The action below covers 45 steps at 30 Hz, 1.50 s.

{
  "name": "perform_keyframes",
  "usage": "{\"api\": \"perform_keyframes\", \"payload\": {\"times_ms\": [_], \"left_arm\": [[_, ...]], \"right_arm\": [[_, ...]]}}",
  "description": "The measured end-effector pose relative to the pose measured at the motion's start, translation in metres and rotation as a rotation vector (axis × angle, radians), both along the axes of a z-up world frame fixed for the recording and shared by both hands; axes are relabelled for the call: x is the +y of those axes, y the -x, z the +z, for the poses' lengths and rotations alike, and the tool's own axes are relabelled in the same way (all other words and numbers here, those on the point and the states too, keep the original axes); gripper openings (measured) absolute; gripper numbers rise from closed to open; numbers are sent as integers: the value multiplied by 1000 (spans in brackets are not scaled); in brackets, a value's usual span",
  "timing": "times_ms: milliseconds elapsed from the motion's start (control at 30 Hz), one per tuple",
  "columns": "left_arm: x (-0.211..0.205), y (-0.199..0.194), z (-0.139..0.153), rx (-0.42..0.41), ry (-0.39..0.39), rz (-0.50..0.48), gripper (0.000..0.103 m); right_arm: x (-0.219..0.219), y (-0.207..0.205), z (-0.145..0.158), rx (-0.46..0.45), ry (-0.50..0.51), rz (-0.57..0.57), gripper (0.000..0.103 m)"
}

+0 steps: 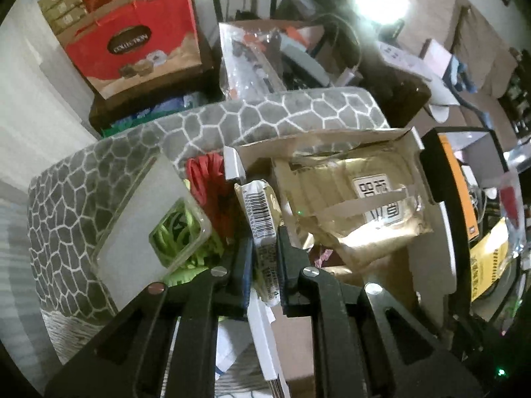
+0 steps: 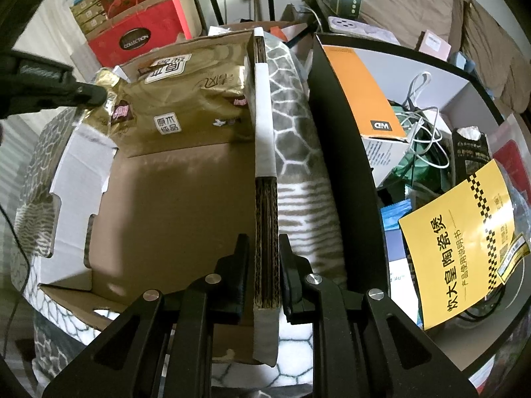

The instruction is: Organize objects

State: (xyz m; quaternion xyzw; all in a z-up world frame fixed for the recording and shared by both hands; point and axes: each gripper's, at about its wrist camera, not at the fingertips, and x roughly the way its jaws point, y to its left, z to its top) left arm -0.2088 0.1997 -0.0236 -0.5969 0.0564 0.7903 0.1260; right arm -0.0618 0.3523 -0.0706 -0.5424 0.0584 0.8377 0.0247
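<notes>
My left gripper [image 1: 264, 248] is shut on a small gold packet [image 1: 260, 212] with a barcode, held at the near edge of an open cardboard box [image 1: 428, 258]. Larger gold tissue packs [image 1: 358, 199] lie inside the box. In the right wrist view, my right gripper [image 2: 264, 248] is shut on the right wall of the cardboard box [image 2: 265, 172]. The left gripper [image 2: 66, 91] shows at upper left there, holding the gold packet [image 2: 111, 89] beside the gold tissue packs [image 2: 186, 99]. The box floor [image 2: 179, 205] is mostly bare.
The box sits on a grey cushion with a white cell pattern [image 1: 99, 172]. A clear case of green bands [image 1: 159, 229] and red bands [image 1: 205, 172] lie left of the box. A black bin [image 2: 341, 152] with cables, an orange box and a yellow booklet [image 2: 461, 229] stands right.
</notes>
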Motion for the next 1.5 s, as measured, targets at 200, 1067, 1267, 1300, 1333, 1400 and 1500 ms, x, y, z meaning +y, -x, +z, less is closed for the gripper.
{"api": "perform_keyframes", "payload": {"times_ms": [200, 1067, 1267, 1300, 1333, 1400, 1500], "left_arm": [[-28, 1, 25, 41, -167, 21, 46], [-37, 15, -5, 10, -174, 75, 29], [-61, -1, 16, 27, -259, 39, 52], [-64, -4, 20, 40, -258, 30, 57], [-69, -7, 23, 51, -253, 25, 60], [-82, -16, 28, 77, -242, 19, 64], [-100, -23, 28, 83, -206, 14, 65]], "right_arm": [[0, -1, 3, 6, 2, 8, 17], [-2, 0, 2, 6, -4, 4, 17], [0, -1, 2, 5, -5, 5, 17], [0, -2, 1, 6, -6, 5, 17], [1, -2, 1, 6, -4, 5, 17], [2, -2, 0, 6, 1, 4, 17], [3, -1, 0, 4, 2, 3, 17]]}}
